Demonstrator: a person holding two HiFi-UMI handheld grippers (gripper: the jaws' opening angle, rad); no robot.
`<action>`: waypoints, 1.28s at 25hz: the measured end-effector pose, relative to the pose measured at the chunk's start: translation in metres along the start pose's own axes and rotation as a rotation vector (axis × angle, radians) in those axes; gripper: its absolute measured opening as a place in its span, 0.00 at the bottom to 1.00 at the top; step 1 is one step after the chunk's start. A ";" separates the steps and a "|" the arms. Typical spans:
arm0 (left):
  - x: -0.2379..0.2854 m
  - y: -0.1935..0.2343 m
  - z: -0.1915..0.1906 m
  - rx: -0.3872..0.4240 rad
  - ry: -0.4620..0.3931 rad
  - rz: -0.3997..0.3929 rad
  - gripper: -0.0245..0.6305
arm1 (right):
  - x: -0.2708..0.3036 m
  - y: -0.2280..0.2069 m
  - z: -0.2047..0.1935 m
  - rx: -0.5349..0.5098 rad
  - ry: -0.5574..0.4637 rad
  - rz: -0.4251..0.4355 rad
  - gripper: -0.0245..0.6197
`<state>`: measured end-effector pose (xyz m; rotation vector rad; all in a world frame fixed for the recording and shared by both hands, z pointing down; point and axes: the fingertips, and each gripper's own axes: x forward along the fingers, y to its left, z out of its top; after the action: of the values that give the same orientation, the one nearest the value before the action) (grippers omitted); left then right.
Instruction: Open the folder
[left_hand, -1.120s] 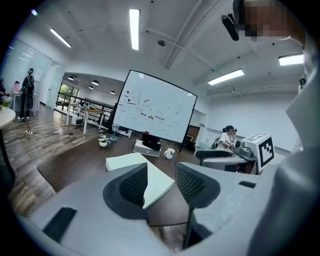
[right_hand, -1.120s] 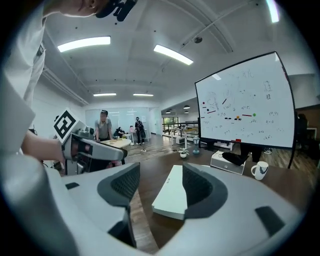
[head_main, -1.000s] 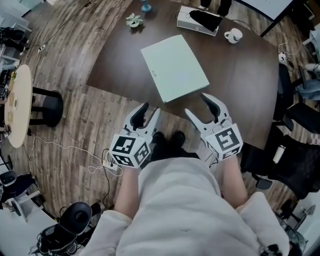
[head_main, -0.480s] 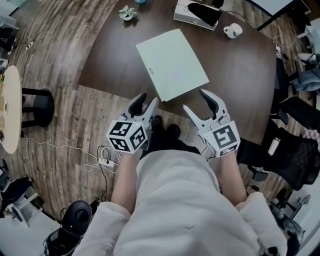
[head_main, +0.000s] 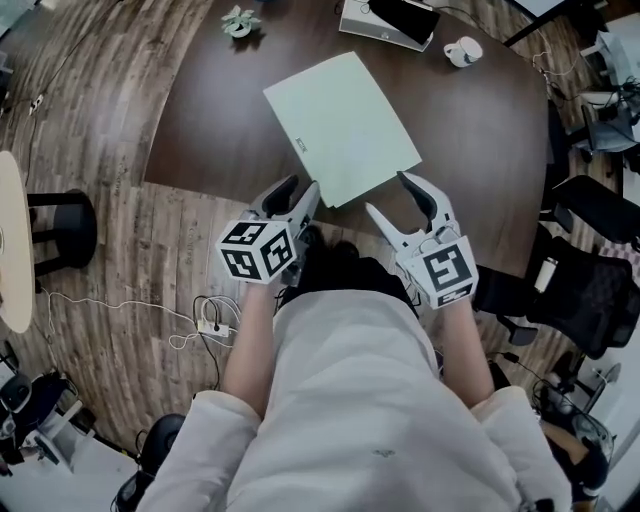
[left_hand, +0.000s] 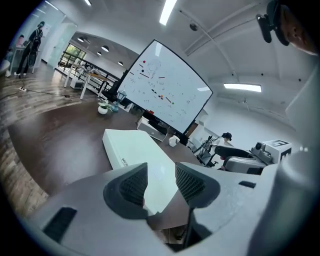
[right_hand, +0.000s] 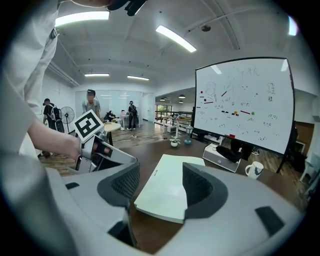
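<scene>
Wood-plank flooring surrounds a broad, dark brown tabletop (head_main: 230, 120) with rounded corners in an open office. A large whiteboard (right_hand: 242, 102) covered in marks stands beyond its far end. A flat, pale green folder (head_main: 340, 125) lies closed on the tabletop, turned at an angle, with its nearest corner close to the near edge. Toward the far side sit a white ceramic mug (head_main: 463, 50), a small potted plant (head_main: 238, 20) and a low white box (head_main: 375, 25) with a black object on top, all well apart from the folder.

The left gripper (head_main: 297, 195) hovers at the near edge, just left of the folder's nearest corner. Its dark ribbed fingers (left_hand: 132, 185) stand moderately apart with nothing held. In the left gripper view the folder (left_hand: 140, 150) shows through the gap, lying beyond the tips.

The right gripper (head_main: 393, 198) is just right of that same corner. Its fingers (right_hand: 125, 182) are spread wide and grip nothing, and the folder (right_hand: 170, 187) again shows through the opening. Neither gripper appears to touch the folder.

A round pale wooden side table (head_main: 12, 240) and a black stool (head_main: 65, 215) stand off to the left on the floor. Black office chairs (head_main: 600, 290) stand to the right.
</scene>
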<state>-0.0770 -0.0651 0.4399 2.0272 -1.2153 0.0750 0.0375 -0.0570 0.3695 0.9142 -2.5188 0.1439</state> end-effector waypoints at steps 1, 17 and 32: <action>0.003 0.004 -0.002 -0.011 0.007 -0.003 0.28 | 0.002 0.000 -0.001 -0.003 0.005 -0.007 0.44; 0.045 0.054 -0.039 -0.233 0.096 -0.013 0.28 | 0.023 -0.006 -0.030 -0.048 0.132 -0.026 0.44; 0.066 0.080 -0.057 -0.313 0.105 0.001 0.27 | 0.043 -0.003 -0.050 -0.050 0.187 0.018 0.43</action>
<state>-0.0853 -0.0988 0.5533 1.7289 -1.0886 -0.0084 0.0292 -0.0725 0.4331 0.8182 -2.3477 0.1633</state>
